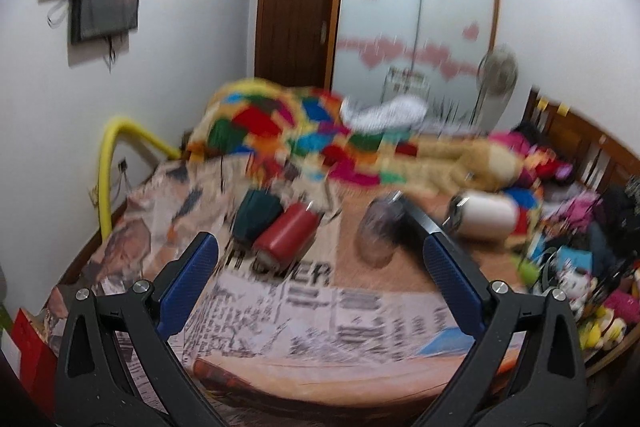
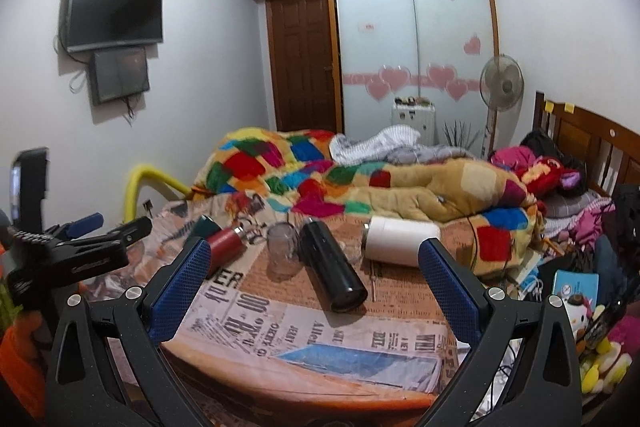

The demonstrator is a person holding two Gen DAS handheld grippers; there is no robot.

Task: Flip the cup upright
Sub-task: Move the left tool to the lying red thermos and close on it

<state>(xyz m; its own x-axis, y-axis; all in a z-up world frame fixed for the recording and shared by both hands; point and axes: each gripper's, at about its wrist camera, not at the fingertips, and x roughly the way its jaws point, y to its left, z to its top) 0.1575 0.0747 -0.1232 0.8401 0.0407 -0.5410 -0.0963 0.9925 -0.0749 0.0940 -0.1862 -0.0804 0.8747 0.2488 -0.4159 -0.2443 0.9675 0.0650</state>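
Newsprint-patterned bedspread (image 2: 304, 339) is shown bearing a black flask (image 2: 332, 267) laid sideways; left gripper (image 1: 320, 251) and right gripper (image 2: 316, 259) are spread, empty.

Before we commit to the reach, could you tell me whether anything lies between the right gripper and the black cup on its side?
Nothing visible does. The right gripper is open and the black cup lies on the newspaper-print cloth straight ahead of it. The clear glass stands just left of the cup and the white cup lies to the right, both beside the path.
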